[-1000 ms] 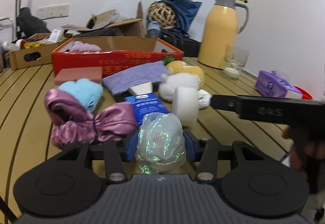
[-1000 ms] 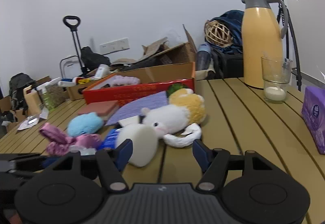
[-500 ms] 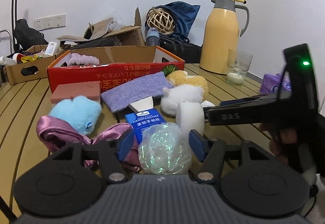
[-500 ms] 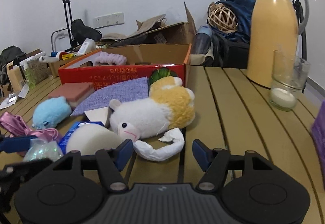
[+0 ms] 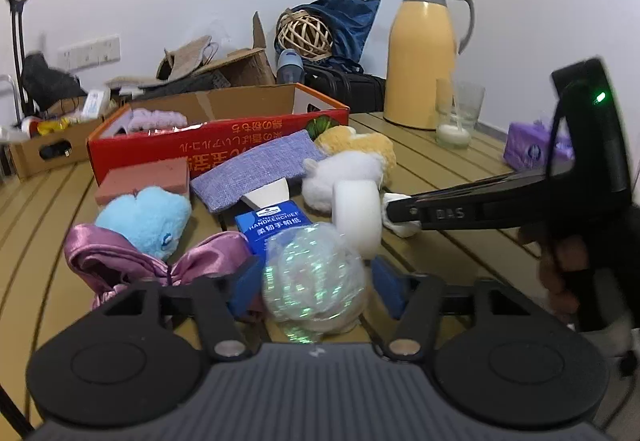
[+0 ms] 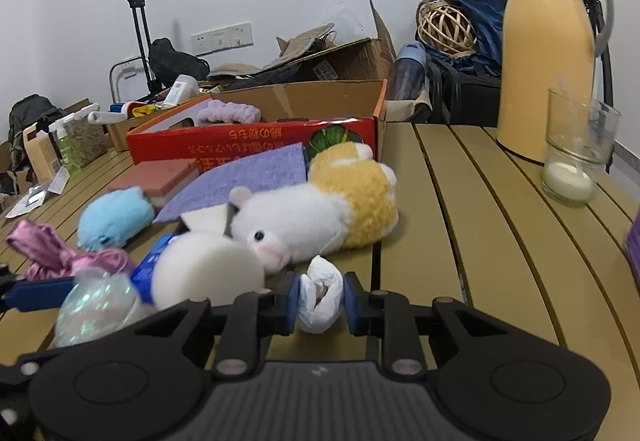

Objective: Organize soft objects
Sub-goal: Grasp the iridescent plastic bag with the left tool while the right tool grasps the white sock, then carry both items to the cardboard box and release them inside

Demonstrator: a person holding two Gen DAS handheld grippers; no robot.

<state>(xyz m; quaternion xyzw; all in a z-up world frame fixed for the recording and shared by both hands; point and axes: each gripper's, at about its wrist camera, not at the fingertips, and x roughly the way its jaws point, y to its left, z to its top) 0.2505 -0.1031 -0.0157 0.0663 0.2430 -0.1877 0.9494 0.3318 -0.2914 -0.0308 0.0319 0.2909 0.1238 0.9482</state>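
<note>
Your right tool (image 6: 319,303) has just closed, pinching the white crumpled wad (image 6: 320,297) on the tabletop (image 6: 480,241) beside the plush hamster (image 6: 304,221); it may slip out as you lift; your left tool (image 5: 310,283), jaws just narrowing, flanks the iridescent ball (image 5: 314,281), which could squirt free.

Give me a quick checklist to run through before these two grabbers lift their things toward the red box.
1. Right gripper on the crumpled white wad: ok, the fingers have just been closing and now press it from both sides.
2. Left gripper on the shimmery puff: cannot tell; the fingers have just been closing and flank it, but contact is unclear.
3. Wad free of the plush hamster: cannot tell, they lie very close.
4. Puff free of the white sponge: cannot tell, they overlap in view.
5. Room in the red box: ok, only a lilac scrunchie shows inside.
</note>
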